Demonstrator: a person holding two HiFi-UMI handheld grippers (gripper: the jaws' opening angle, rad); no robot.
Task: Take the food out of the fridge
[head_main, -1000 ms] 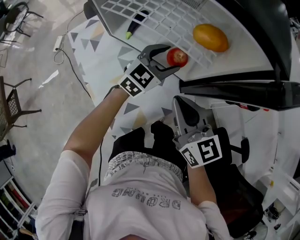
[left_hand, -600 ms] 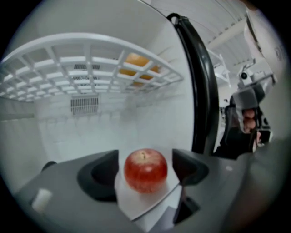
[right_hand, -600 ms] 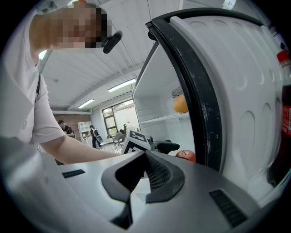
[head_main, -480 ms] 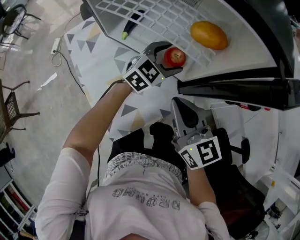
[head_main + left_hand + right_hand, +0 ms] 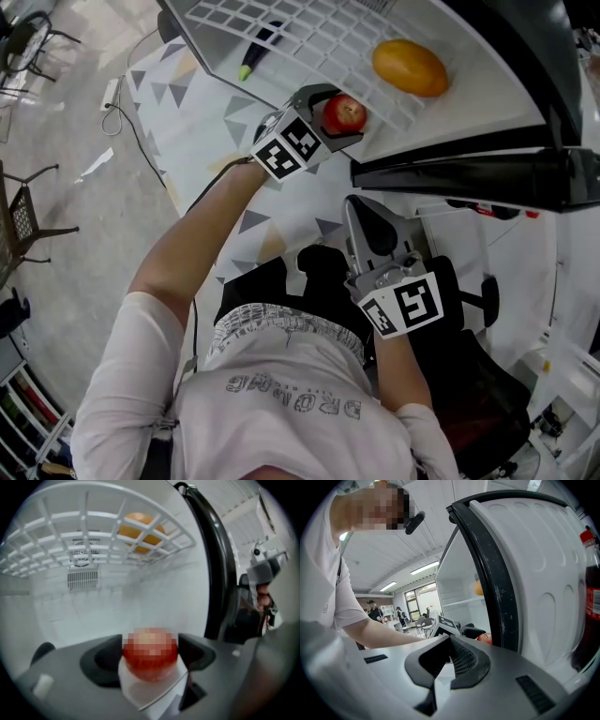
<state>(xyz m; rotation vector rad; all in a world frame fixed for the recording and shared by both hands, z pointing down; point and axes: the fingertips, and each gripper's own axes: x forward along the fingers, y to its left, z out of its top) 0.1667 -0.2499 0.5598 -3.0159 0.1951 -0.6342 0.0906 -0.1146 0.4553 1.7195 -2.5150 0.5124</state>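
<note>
A red apple [image 5: 344,113] [image 5: 150,656] rests on the white fridge floor, under the wire shelf [image 5: 309,37]. My left gripper [image 5: 341,115] [image 5: 150,649] reaches into the fridge, open at its widest, and the apple sits between its two dark pads. On the wire shelf lie a yellow-orange fruit [image 5: 408,67] [image 5: 139,529] and a dark vegetable with a green tip [image 5: 255,52]. My right gripper [image 5: 361,211] [image 5: 449,641] hangs back by the fridge door [image 5: 525,573], shut with nothing in it.
The open door's black edge [image 5: 469,173] lies between the two grippers. A bottle with a red cap [image 5: 588,602] stands in the door rack. A triangle-patterned mat [image 5: 202,103] covers the floor by the fridge. A chair [image 5: 23,211] stands at the left.
My left gripper has pushed deeper into the fridge, so the apple now sits further in between its jaws. The apple, the shelf items and my right gripper have stayed put.
</note>
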